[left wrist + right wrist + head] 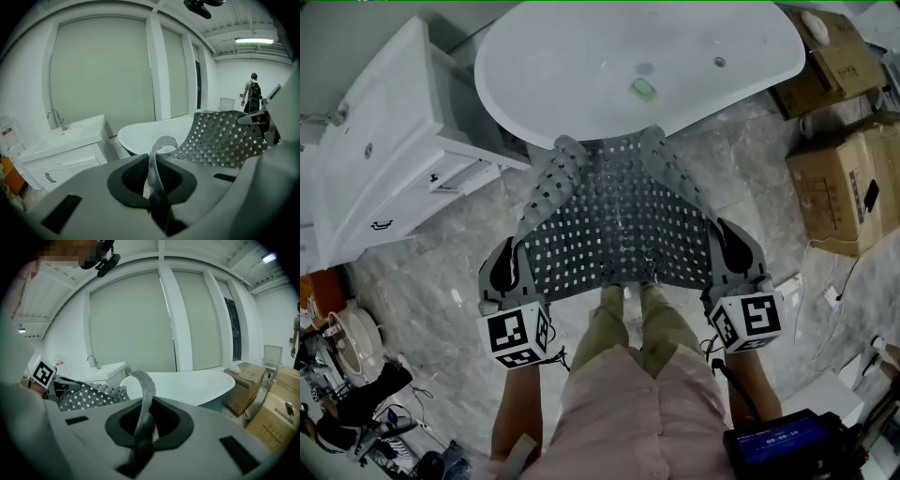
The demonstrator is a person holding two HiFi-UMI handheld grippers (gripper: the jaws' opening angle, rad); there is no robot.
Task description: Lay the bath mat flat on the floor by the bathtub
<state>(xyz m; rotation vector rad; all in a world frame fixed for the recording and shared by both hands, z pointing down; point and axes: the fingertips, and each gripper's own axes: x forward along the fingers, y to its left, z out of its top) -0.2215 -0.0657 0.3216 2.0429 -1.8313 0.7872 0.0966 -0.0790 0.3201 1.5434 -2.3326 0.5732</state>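
Observation:
A grey perforated bath mat (pixel 623 225) hangs stretched between my two grippers, above the marble floor just in front of the white bathtub (pixel 609 56). My left gripper (pixel 508 262) is shut on the mat's near left edge, and the mat edge (pixel 157 157) curls up from between its jaws. My right gripper (pixel 733 248) is shut on the near right edge, where the mat strip (pixel 143 401) stands between its jaws. The mat's far corners curl upward near the tub rim. The rest of the mat (pixel 220 138) shows in the left gripper view.
A white vanity with a sink (pixel 375 159) stands to the left of the tub. Cardboard boxes (pixel 844 178) stand at the right. Cables and clutter (pixel 356 394) lie at the lower left. The person's legs and feet (pixel 628 323) stand just behind the mat.

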